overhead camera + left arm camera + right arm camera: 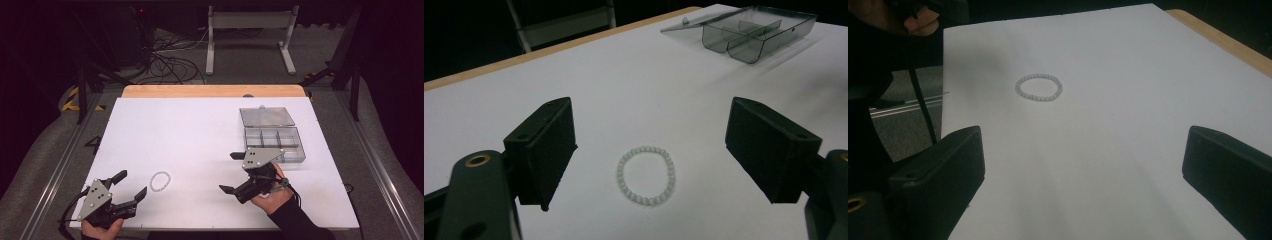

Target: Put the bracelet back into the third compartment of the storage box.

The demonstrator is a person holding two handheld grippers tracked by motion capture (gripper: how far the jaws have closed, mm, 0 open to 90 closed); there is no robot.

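On the white table [200, 130], most of the middle and far-left surface is bare, so lots of room to move around. A wooden strip [213, 91] runs along the far edge. The left gripper [133, 185] sits near the front-left corner, jaws spread wide, nothing in them. The right gripper [231, 172] hovers front-right, jaws also wide apart and empty.

The bead bracelet [160, 181] lies flat just beside the left gripper, well clear of the edges. The left gripper view puts it between the two jaws (pale, roundish beads in a closed loop) [646, 176] and shows the clear compartment box [754, 34] with its lid open, far off. From the right gripper view the bracelet [1038, 87] looks small, near the table's side edge.
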